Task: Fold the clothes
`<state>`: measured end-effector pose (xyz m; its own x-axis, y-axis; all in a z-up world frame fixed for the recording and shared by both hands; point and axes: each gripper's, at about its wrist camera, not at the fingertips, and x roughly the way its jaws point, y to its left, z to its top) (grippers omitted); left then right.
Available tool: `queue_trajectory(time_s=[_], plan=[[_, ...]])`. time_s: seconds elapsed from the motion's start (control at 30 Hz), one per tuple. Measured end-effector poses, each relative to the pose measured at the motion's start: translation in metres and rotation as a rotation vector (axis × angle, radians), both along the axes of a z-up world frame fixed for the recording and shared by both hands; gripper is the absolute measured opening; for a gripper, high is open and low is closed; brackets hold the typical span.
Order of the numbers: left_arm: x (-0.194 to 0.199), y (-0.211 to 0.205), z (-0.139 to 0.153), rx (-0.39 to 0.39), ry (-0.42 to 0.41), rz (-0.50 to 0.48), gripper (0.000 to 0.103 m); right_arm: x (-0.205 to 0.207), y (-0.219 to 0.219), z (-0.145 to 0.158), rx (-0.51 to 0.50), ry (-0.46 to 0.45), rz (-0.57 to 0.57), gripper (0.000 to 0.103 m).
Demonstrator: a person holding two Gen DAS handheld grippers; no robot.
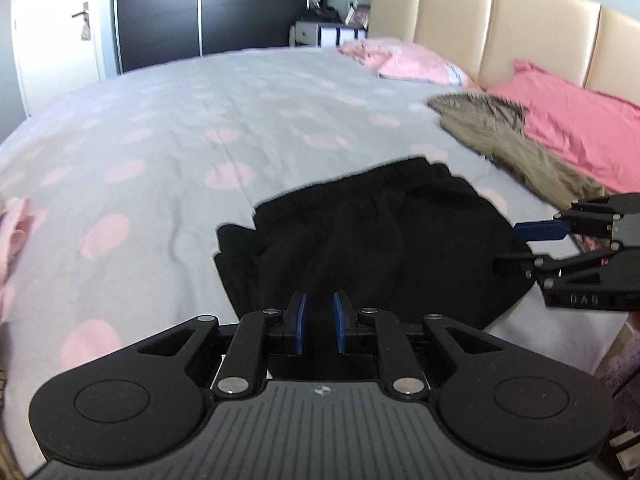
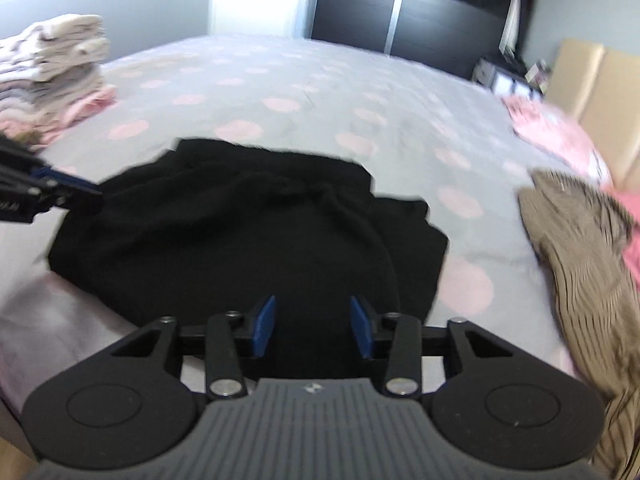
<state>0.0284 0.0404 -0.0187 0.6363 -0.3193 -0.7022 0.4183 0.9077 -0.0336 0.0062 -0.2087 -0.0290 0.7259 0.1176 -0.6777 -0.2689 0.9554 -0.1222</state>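
A black garment (image 1: 360,240) with an elastic waistband on its far side lies bunched on the dotted grey bedspread (image 1: 180,128), near the bed's front edge. My left gripper (image 1: 320,322) hovers over its near edge, its blue pads a narrow gap apart with nothing visibly pinched. My right gripper (image 1: 520,246) comes in from the right at the garment's right edge, open. In the right wrist view the right gripper (image 2: 313,326) stands wide open above the black garment (image 2: 240,232), and the left gripper (image 2: 80,194) reaches its left corner.
A brown striped garment (image 2: 580,248) lies to the right beside pink pillows (image 1: 572,120) and a cream headboard (image 1: 540,32). A stack of folded clothes (image 2: 52,72) sits at the far left. Pink cloth (image 1: 12,232) lies at the bed's left edge. A dark wardrobe (image 1: 208,12) stands beyond.
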Motion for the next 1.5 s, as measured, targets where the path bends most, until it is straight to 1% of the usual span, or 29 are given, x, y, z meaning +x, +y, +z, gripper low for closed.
queue_trajectory(time_s=[0.07,0.13,0.17,0.23,0.27,0.3,0.33,0.37,0.4,0.43,0.47,0.5,0.57,0.7,0.77,0.83,0.9,1.0,1.07,1.17,1.27,1.33,1.4,1.43,1.47,1.5], plan=[[0.009,0.002,-0.009,0.03,0.044,0.034,0.013,0.008,-0.006,-0.008,-0.007,0.034,-0.043,0.025],[0.018,0.005,-0.02,0.074,0.096,0.09,0.013,0.015,-0.012,-0.013,-0.028,0.049,-0.11,0.025],[0.021,0.008,-0.024,0.084,0.115,0.117,0.013,0.017,-0.015,-0.015,-0.042,0.051,-0.146,0.025],[0.025,0.014,-0.026,0.081,0.129,0.157,0.013,0.018,-0.025,-0.011,-0.03,0.037,-0.2,0.025],[0.026,0.016,-0.024,0.071,0.122,0.171,0.015,0.019,-0.03,-0.008,-0.005,0.029,-0.211,0.028],[0.026,0.019,-0.022,0.057,0.111,0.183,0.016,0.021,-0.034,-0.005,0.02,0.016,-0.219,0.034],[0.025,0.021,-0.019,0.04,0.098,0.195,0.023,0.022,-0.037,-0.002,0.044,0.002,-0.227,0.039],[0.025,0.024,-0.016,0.011,0.086,0.207,0.034,0.023,-0.04,0.001,0.068,-0.011,-0.235,0.049],[0.025,0.027,-0.013,-0.026,0.075,0.22,0.041,0.024,-0.044,0.004,0.092,-0.024,-0.243,0.059],[0.025,0.03,-0.009,-0.067,0.061,0.231,0.053,0.027,-0.047,0.006,0.123,-0.026,-0.248,0.066],[0.026,0.032,-0.006,-0.106,0.049,0.237,0.055,0.031,-0.049,0.008,0.154,-0.026,-0.253,0.081],[0.029,0.033,-0.003,-0.133,0.042,0.239,0.055,0.034,-0.05,0.007,0.162,-0.021,-0.255,0.089],[0.034,0.031,-0.001,-0.165,0.046,0.234,0.06,0.041,-0.051,0.005,0.175,-0.009,-0.259,0.09],[0.049,0.027,-0.009,-0.196,0.081,0.257,0.062,0.054,-0.053,0.0,0.202,0.015,-0.268,0.09],[0.055,0.025,-0.016,-0.18,0.105,0.285,0.062,0.061,-0.054,-0.003,0.215,0.027,-0.272,0.09],[0.061,0.023,-0.024,-0.141,0.121,0.308,0.062,0.068,-0.055,-0.005,0.228,0.039,-0.276,0.09],[0.066,0.02,-0.032,-0.107,0.126,0.312,0.062,0.075,-0.056,-0.008,0.241,0.05,-0.281,0.09],[0.071,0.019,-0.044,-0.101,0.149,0.305,0.063,0.083,-0.057,-0.013,0.259,0.069,-0.286,0.09],[0.073,0.019,-0.049,-0.102,0.144,0.304,0.068,0.086,-0.058,-0.018,0.267,0.084,-0.288,0.09],[0.074,0.018,-0.055,-0.108,0.136,0.308,0.072,0.091,-0.06,-0.026,0.28,0.106,-0.291,0.09],[0.072,0.012,-0.056,-0.085,0.112,0.303,0.072,0.096,-0.062,-0.034,0.293,0.127,-0.295,0.091],[0.071,0.009,-0.056,-0.077,0.095,0.29,0.069,0.098,-0.061,-0.037,0.292,0.131,-0.29,0.091],[0.071,0.008,-0.056,-0.082,0.084,0.281,0.063,0.097,-0.06,-0.038,0.291,0.127,-0.281,0.087],[0.071,0.008,-0.055,-0.083,0.078,0.275,0.058,0.097,-0.06,-0.038,0.291,0.125,-0.278,0.085],[0.071,0.007,-0.055,-0.084,0.073,0.266,0.052,0.097,-0.058,-0.038,0.291,0.122,-0.273,0.079],[0.071,0.006,-0.054,-0.088,0.069,0.255,0.048,0.097,-0.056,-0.038,0.29,0.118,-0.264,0.072]])
